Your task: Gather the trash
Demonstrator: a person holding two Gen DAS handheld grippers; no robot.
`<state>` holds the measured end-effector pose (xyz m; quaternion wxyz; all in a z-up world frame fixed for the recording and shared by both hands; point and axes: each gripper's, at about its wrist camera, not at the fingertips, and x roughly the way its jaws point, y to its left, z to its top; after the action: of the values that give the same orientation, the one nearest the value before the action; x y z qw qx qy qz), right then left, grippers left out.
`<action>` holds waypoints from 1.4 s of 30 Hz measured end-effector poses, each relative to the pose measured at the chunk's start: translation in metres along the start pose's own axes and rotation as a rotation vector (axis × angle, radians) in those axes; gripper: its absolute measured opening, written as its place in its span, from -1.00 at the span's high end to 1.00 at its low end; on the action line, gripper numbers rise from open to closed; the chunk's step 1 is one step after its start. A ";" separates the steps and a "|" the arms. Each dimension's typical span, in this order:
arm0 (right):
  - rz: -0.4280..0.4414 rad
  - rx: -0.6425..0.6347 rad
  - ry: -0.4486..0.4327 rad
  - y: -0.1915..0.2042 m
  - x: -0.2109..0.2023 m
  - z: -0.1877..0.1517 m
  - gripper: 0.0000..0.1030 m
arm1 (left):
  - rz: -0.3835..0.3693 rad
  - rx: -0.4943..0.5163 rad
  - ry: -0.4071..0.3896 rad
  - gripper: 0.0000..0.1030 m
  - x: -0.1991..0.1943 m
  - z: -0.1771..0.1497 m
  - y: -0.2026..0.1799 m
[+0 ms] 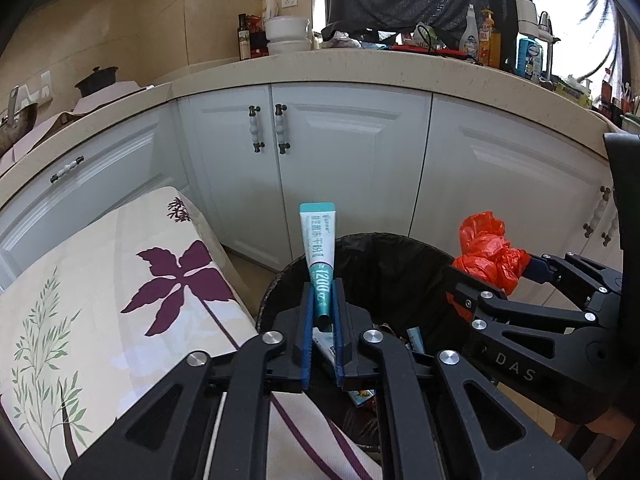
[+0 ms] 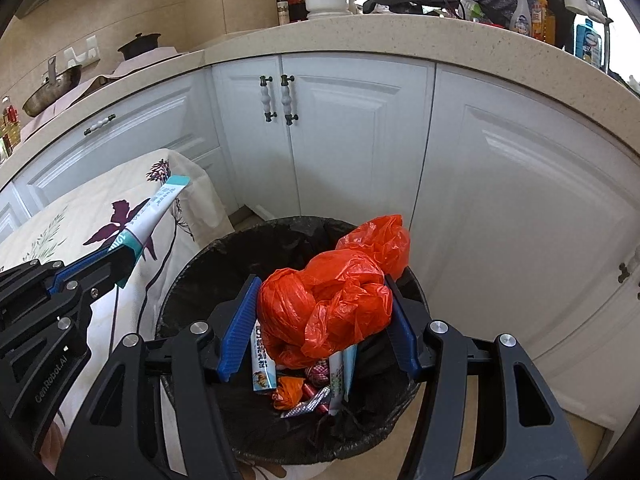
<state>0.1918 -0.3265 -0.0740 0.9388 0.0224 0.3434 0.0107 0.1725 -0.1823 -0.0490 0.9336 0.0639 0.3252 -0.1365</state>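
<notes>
In the left wrist view, a floral cloth (image 1: 120, 300) is lying over a surface at 9 o'clock, just beside the bin. At the centre, the left gripper (image 1: 323, 312) is holding a teal and white tube (image 1: 318, 252) near its lower end; the blue pads (image 1: 307, 320) are standing narrowly apart with the tube between them, and the tube is pointing up toward 12 o'clock. The black-lined trash bin (image 1: 380, 256) is sitting below and behind the tube, against white cabinet doors (image 1: 352, 152). At 3 o'clock, the right gripper (image 1: 496, 276) is reaching over the bin rim with a crumpled orange plastic bag (image 1: 486, 248).

In the right wrist view, the left gripper (image 2: 120, 264) is entering from 9 o'clock, and its tube (image 2: 154, 212) is angling toward 1 o'clock above the cloth (image 2: 80, 216). At the centre, the right gripper (image 2: 320, 320) is standing about half open, and the orange bag (image 2: 328, 300) is filling the gap between its pads (image 2: 238, 328); whether both pads are pressing on it cannot be determined. The bag is hanging directly above the open bin (image 2: 200, 280), which is containing wrappers and packets (image 2: 304, 388).
</notes>
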 end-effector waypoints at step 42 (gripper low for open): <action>-0.080 0.035 -0.098 0.019 -0.078 -0.021 -0.46 | 0.021 -0.029 -0.140 -0.50 -0.078 -0.018 0.022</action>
<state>0.1187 -0.3096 -0.0391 0.9537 0.0258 0.2976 -0.0338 0.1093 -0.1412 -0.0140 0.9562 0.0442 0.2604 -0.1262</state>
